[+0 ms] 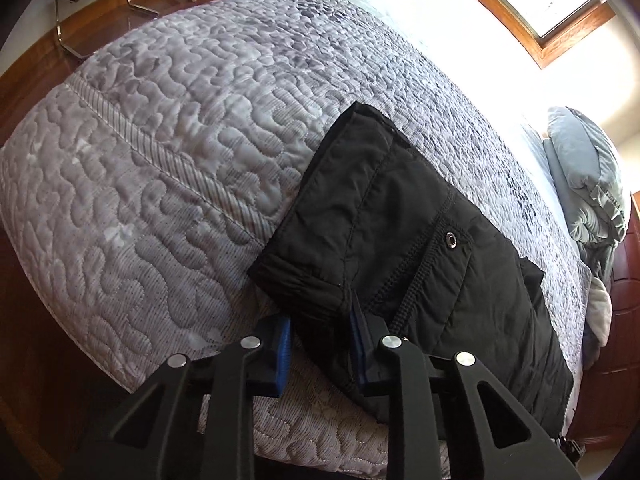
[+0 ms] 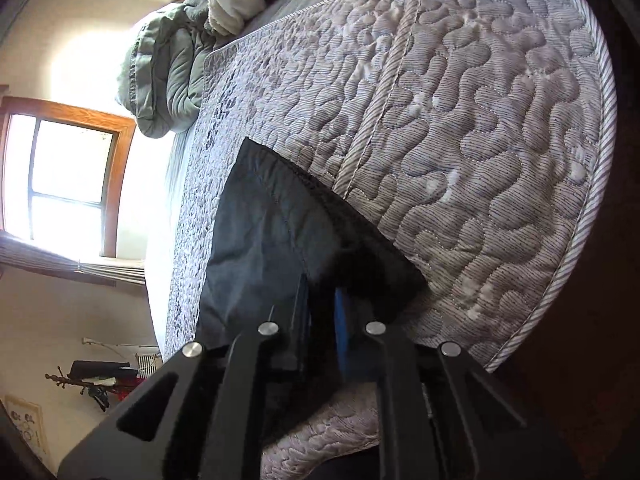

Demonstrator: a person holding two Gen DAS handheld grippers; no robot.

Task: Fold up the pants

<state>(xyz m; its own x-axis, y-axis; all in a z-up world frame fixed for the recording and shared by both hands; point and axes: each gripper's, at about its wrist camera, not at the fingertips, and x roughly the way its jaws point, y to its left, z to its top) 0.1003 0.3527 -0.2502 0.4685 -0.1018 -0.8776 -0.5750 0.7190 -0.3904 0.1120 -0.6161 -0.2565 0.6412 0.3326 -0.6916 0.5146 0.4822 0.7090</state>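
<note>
On the grey quilted bedspread [image 1: 168,168], both grippers, left [image 1: 320,344] and right [image 2: 320,320], pinched edges of the folded black fabric pants [image 1: 400,232].

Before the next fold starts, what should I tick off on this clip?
1. Left hand-held gripper closed on the black fabric pants: ok, edge between pads.
2. Right hand-held gripper closed on pants: ok.
3. Pants flat on grey quilted bedspread: ok, partly folded.
4. Metal snap clear of pads: ok.
5. Both grips on one layer: cannot tell.
</note>
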